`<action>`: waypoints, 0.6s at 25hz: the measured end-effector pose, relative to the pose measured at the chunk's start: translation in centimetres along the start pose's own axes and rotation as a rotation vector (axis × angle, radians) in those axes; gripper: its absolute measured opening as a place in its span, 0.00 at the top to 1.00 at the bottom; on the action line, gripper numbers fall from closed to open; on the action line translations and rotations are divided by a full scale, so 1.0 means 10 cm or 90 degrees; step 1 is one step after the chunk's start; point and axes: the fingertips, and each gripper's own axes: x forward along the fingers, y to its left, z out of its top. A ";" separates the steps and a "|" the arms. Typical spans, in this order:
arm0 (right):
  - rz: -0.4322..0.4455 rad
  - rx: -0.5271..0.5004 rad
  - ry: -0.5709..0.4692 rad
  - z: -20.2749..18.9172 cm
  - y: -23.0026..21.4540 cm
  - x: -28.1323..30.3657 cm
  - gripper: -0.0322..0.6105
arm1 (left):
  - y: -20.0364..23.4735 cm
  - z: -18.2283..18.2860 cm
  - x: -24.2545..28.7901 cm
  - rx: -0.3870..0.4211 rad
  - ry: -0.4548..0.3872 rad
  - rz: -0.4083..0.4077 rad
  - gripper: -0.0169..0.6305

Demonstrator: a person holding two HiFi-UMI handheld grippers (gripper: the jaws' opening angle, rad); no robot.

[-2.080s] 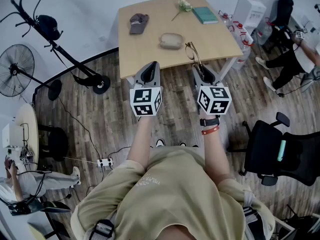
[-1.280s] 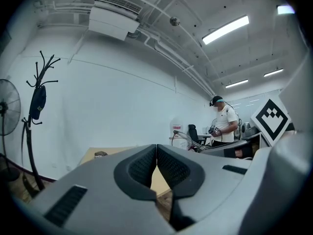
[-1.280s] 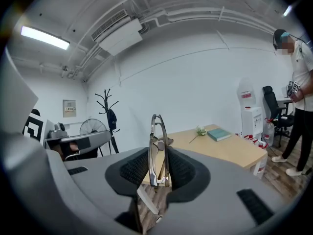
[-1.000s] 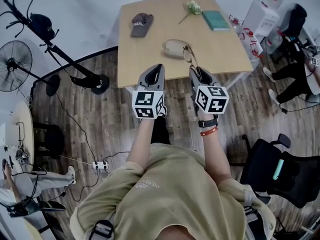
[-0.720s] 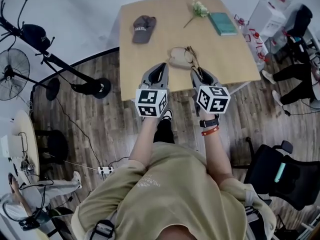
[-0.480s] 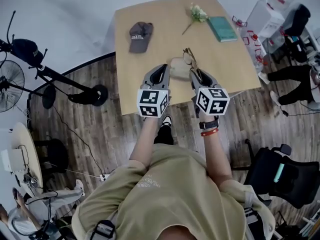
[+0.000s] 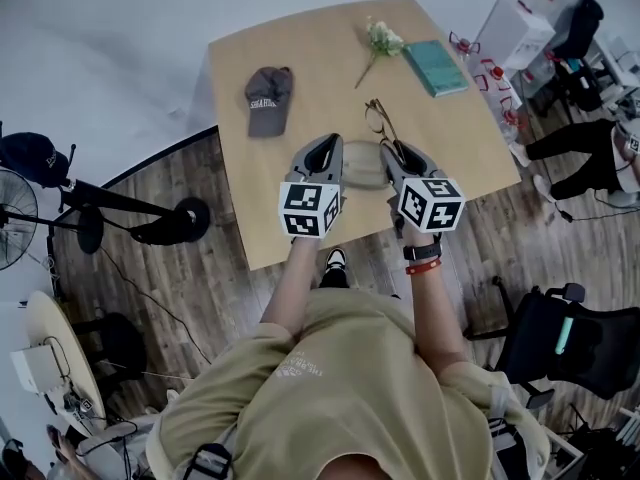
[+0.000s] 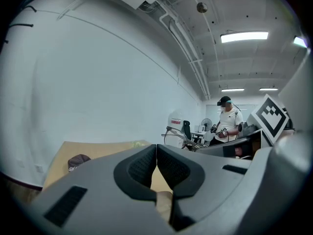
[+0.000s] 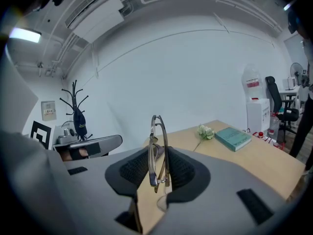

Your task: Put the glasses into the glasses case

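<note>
The left gripper (image 7: 325, 145) and the right gripper (image 7: 397, 150) are held side by side over the near part of the counter (image 7: 290, 223). The left gripper is clenched on nothing: its pads are seen pressed together at the tips. A tan surface shows through the gap below them, and it cannot be told whether that is the case or the counter.

The right gripper is clenched on the glasses (image 9: 157, 131). The folded frame is gripped between the pads and stands upright, its upper part rising above the jaws. In the head view the glasses are seen sticking out past the right gripper's tip, over the counter.

The case (image 7: 365, 165) is found between the two grippers, just right of the left one and just left of the right one, lying on the counter. Whether either gripper touches it cannot be told.

Beyond the left gripper and a little to its left, a cap (image 7: 267, 98) is laid on the counter, well apart from the case. Farther out, ahead of the right gripper, a flower (image 7: 378, 40) is laid, with a book (image 7: 435, 66) just right of it. Both are also seen past the glasses in the right gripper view. Far beyond the left gripper's jaws, a person (image 8: 227, 124) is seen standing.
</note>
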 end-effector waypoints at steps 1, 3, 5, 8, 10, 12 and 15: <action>0.001 0.002 -0.002 0.01 0.02 0.06 0.77 | 0.04 0.00 0.04 0.002 0.001 -0.007 0.94; 0.001 0.006 -0.003 0.01 0.06 0.19 0.77 | 0.13 0.00 0.12 0.003 0.003 -0.022 0.94; 0.002 0.007 0.002 -0.03 0.10 0.32 0.77 | 0.21 -0.03 0.20 0.002 0.006 -0.035 0.94; -0.002 0.010 0.012 -0.14 0.09 0.43 0.77 | 0.27 -0.12 0.29 -0.002 0.011 -0.051 0.94; -0.009 0.017 0.022 -0.26 0.06 0.47 0.77 | 0.31 -0.22 0.34 -0.010 0.016 -0.059 0.94; -0.013 0.027 0.034 -0.37 0.01 0.52 0.77 | 0.37 -0.31 0.37 -0.019 0.024 -0.064 0.94; -0.017 0.036 0.048 -0.46 -0.13 0.53 0.77 | 0.39 -0.41 0.43 -0.024 0.040 -0.070 0.94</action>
